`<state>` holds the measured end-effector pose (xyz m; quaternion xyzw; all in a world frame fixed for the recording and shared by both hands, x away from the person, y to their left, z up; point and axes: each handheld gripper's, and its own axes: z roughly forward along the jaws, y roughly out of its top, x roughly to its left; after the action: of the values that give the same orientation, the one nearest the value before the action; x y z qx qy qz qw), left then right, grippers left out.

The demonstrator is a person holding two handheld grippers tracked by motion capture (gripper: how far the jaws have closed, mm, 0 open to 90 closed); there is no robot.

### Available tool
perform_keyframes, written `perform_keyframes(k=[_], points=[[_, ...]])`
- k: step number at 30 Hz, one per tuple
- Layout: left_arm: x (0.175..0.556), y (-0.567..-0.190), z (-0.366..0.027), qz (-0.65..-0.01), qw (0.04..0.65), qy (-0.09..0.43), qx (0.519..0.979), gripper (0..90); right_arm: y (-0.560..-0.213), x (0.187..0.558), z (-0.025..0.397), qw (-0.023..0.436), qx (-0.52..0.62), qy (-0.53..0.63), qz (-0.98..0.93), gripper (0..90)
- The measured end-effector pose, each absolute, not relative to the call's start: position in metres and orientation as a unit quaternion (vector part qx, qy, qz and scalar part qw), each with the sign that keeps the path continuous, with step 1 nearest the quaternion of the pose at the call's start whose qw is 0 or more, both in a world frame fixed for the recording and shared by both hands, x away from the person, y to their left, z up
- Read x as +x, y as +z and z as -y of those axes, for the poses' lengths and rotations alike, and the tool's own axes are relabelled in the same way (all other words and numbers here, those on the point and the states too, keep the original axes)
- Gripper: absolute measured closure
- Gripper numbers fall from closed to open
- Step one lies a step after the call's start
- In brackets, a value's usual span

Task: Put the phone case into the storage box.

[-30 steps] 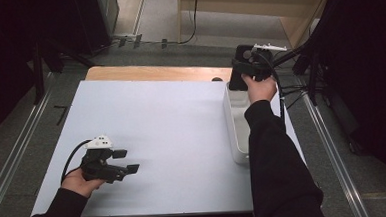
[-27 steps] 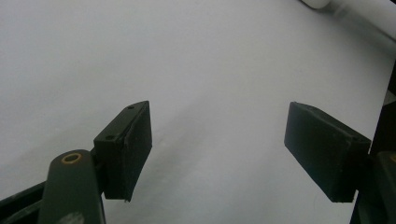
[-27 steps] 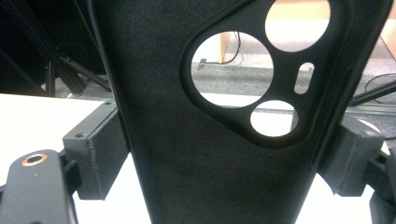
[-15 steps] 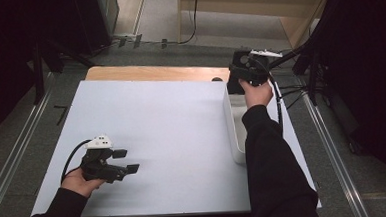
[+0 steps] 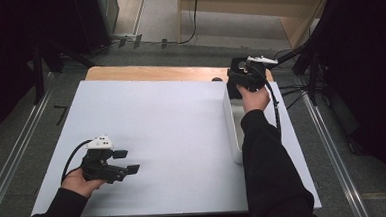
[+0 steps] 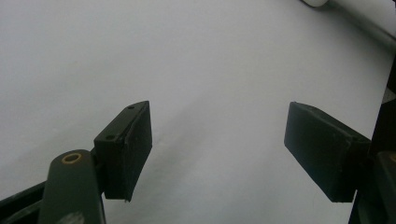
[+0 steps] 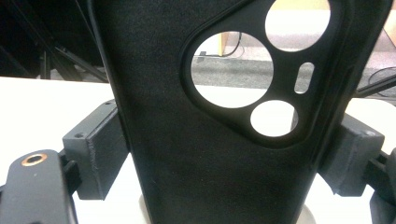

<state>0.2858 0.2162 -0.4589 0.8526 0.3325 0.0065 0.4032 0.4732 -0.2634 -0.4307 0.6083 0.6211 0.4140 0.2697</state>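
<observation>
A black phone case with round camera cut-outs stands upright between my right gripper's jaws, which are shut on its two long edges. In the high view the right gripper is held over the far end of a long white tray at the table's right side. My left gripper rests low over the near left of the white table top, pointing right. Its jaws stand wide open in the left gripper view, with bare white surface between them.
A strip of wooden board runs along the table's far edge. Cables and dark stands crowd the floor to the right of the table. The tray's edge shows far off in the left gripper view.
My right gripper, with the case in it, has drifted slightly nearer and to the left above the tray's far end. The left gripper has stayed put.
</observation>
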Motion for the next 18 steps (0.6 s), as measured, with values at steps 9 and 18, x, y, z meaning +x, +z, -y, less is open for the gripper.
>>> perform_keyframes(k=[9,18], points=[[0.286,-0.459,-0.216,-0.332,0.404,0.007,0.852,23.1,-0.437,0.473,0.26,0.272,0.61,0.4,-0.628,12.9],[0.286,-0.459,-0.216,-0.332,0.403,0.006,0.853,23.1,-0.445,0.473,0.258,0.263,0.616,0.386,-0.634,12.6]])
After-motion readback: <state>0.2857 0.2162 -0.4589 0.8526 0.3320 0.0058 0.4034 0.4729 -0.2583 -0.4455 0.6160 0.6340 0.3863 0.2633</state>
